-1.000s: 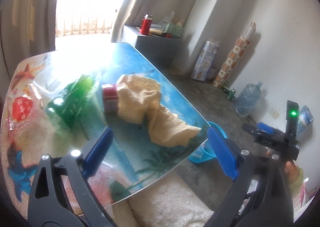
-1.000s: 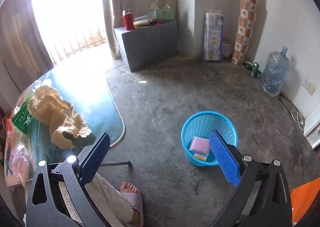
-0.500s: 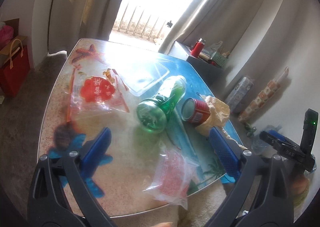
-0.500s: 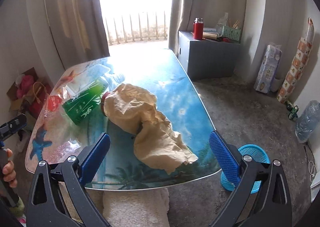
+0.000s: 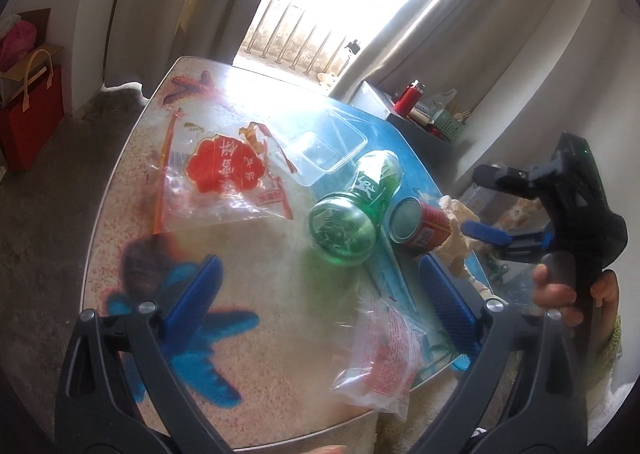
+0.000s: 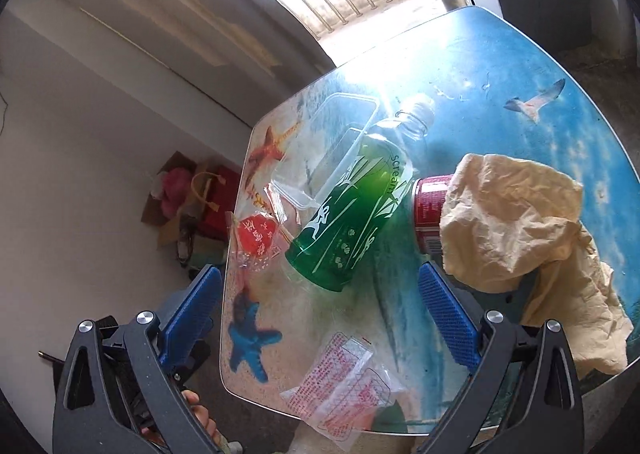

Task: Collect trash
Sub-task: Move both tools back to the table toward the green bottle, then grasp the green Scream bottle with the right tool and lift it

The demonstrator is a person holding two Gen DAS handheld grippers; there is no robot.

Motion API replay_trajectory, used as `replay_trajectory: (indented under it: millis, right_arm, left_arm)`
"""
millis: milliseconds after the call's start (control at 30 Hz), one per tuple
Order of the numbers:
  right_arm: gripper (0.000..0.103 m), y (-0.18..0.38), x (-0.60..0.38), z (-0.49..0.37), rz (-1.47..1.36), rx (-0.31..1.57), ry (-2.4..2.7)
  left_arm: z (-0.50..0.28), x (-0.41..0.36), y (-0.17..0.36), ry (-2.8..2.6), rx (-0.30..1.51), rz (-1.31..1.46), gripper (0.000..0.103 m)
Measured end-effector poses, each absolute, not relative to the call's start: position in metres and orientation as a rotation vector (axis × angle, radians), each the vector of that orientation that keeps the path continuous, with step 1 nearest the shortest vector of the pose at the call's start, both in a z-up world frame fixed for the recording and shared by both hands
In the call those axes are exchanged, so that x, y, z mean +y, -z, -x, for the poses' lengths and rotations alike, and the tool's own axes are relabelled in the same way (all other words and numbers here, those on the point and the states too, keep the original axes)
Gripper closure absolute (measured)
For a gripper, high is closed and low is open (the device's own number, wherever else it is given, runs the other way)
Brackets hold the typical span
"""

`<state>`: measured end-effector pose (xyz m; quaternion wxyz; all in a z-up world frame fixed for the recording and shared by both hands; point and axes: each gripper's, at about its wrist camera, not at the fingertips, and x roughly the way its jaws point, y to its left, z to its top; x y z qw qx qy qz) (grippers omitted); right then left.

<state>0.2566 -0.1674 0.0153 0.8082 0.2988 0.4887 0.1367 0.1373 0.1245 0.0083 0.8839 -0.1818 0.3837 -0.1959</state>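
The left gripper (image 5: 322, 294) hangs over the table (image 5: 132, 190) with its blue fingers (image 5: 196, 294) wide apart and nothing between them. A green bottle (image 5: 352, 214) lies on its side in the middle. A red can (image 5: 420, 224) lies just beside it at 3 o'clock. A clear box (image 5: 320, 146) sits at 12 o'clock. A bag (image 5: 224, 174) with a red label lies at 10 o'clock. At 3 o'clock a hand (image 5: 576, 298) holds the right gripper (image 5: 486, 232) by some crumpled paper (image 5: 456, 234).

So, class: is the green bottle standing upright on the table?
No, the green bottle lies on its side beside the red can.
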Motion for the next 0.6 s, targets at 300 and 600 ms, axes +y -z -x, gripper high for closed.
replay_trajectory:
  millis: [300,600]
  right_arm:
    - [0.019,0.042,-0.14,-0.31,-0.709,1.184,-0.138]
    - [0.026,0.067,-0.141,-0.322,-0.801,1.212,-0.071]
  left_arm:
    - [-0.132,0.126,-0.001,0.415,0.826,0.31,0.008]
    - [-0.133,0.135,-0.001,0.42,0.821,0.299,0.008]
